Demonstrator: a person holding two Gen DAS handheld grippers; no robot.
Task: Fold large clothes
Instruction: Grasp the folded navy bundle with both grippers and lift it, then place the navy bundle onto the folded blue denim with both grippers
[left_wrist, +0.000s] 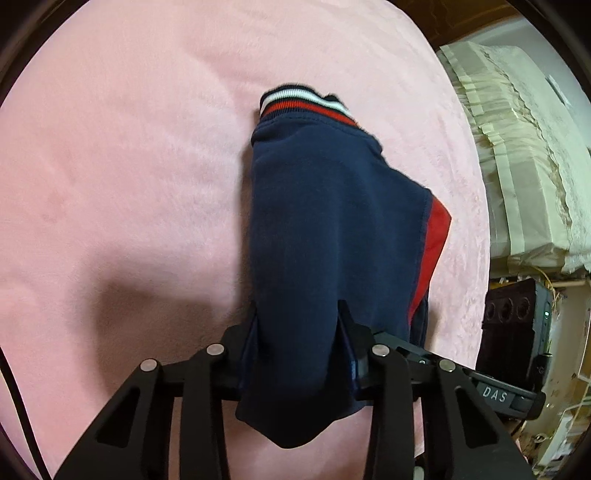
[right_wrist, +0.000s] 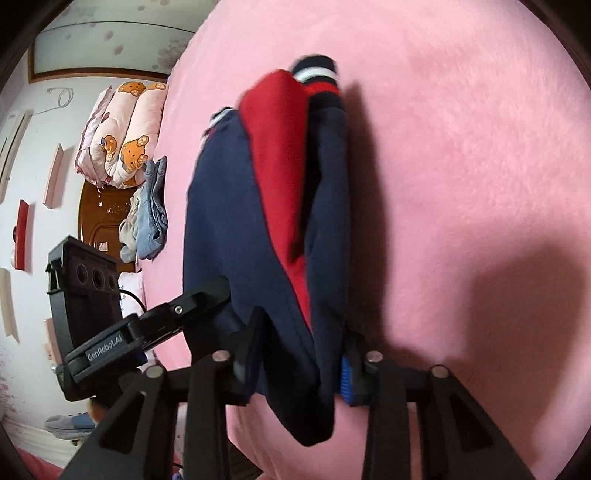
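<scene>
Navy-and-red jacket (left_wrist: 332, 221) hung between my left gripper (left_wrist: 297, 325) and right gripper (right_wrist: 303, 332), both clamped on its edge, over the pink blanket (left_wrist: 129, 166).

Garment (left_wrist: 325, 221): we record navy knit cloth, matt and soft, gripped between the left gripper's (left_wrist: 297, 317) fingers; a red panel of the same matt cloth lies to its right.
Cuff band (left_wrist: 295, 101): ribbed knit in white, red and navy, at the far end ahead of the claw.
Blanket (left_wrist: 129, 147): pink plush, fuzzy nap, matt, beneath both claws.
Left gripper: matt black plastic, with dull silver metal pins on the linkage.
Right gripper (right_wrist: 301, 325): we note the same matt black plastic and metal pins; a ribbed blue pad (right_wrist: 345, 380) lines its right finger.
Door (right_wrist: 99, 206): brown wood, glossy varnish, far left of the right claw.
Quilt (right_wrist: 122, 129): printed cloth, puffy, above the door.
</scene>
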